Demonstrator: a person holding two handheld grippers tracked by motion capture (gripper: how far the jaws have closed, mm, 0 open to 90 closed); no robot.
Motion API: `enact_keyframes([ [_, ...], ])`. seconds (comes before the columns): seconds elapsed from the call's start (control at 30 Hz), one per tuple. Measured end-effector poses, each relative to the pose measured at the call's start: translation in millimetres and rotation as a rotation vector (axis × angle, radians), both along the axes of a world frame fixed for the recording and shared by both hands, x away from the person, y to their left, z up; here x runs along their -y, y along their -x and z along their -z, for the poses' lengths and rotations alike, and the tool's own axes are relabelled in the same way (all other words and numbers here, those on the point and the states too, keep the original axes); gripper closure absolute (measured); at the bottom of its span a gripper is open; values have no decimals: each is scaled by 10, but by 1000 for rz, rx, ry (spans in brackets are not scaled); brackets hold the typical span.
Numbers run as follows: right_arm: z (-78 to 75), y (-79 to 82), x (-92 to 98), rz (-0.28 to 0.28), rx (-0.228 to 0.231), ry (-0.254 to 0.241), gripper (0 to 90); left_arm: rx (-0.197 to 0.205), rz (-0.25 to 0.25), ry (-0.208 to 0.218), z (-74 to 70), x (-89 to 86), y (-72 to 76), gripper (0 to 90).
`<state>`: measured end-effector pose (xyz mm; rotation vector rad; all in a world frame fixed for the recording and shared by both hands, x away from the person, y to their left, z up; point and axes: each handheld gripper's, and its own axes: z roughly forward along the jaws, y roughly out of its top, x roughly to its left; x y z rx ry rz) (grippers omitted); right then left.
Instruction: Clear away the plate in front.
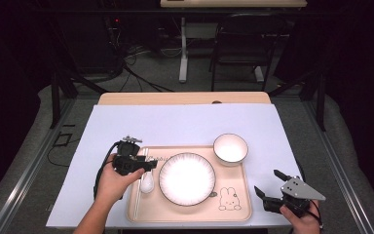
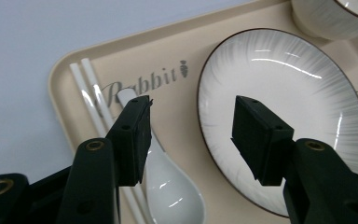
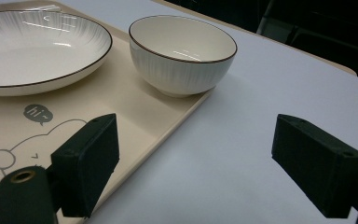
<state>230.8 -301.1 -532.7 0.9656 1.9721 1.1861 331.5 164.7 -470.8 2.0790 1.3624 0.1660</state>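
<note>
A beige tray [image 1: 233, 212] with a rabbit drawing carries a white plate [image 1: 187, 178], a white bowl [image 1: 230, 148], a white spoon [image 1: 147, 184] and white chopsticks [image 1: 137, 204]. My left gripper [image 1: 151, 163] hovers over the tray's left side, above the spoon's handle, open with nothing between its jaws. In the left gripper view, the left gripper [image 2: 193, 109] frames the spoon [image 2: 172, 191], chopsticks [image 2: 86, 88] and plate [image 2: 284, 93] below. My right gripper [image 1: 267, 181] stands open off the tray's right front corner; the right gripper [image 3: 196, 140] faces the bowl [image 3: 182, 51].
The tray sits on a pale sheet [image 1: 175, 124] that covers the table. Bare sheet lies behind the tray and on both sides. A chair [image 1: 243, 44] and a table leg [image 1: 183, 48] stand beyond the far edge, with cables on the floor.
</note>
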Motion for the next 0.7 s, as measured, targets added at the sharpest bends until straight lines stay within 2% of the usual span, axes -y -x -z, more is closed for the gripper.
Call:
enact_keyframes([
  [0.1,0,0,0,0,0,0,144,3,-40,12,65,-94,22,471],
  [0.23,1,1,-2,0,0,1,145,10,-84,5,143,-194,51,471],
  [0.37,2,0,0,0,-1,1,145,21,-137,26,212,-319,80,470],
  [0.57,1,1,-5,-3,-2,4,144,22,-183,26,286,-446,106,468],
  [0.7,-2,2,-5,-3,0,3,144,21,-213,42,331,-546,105,463],
])
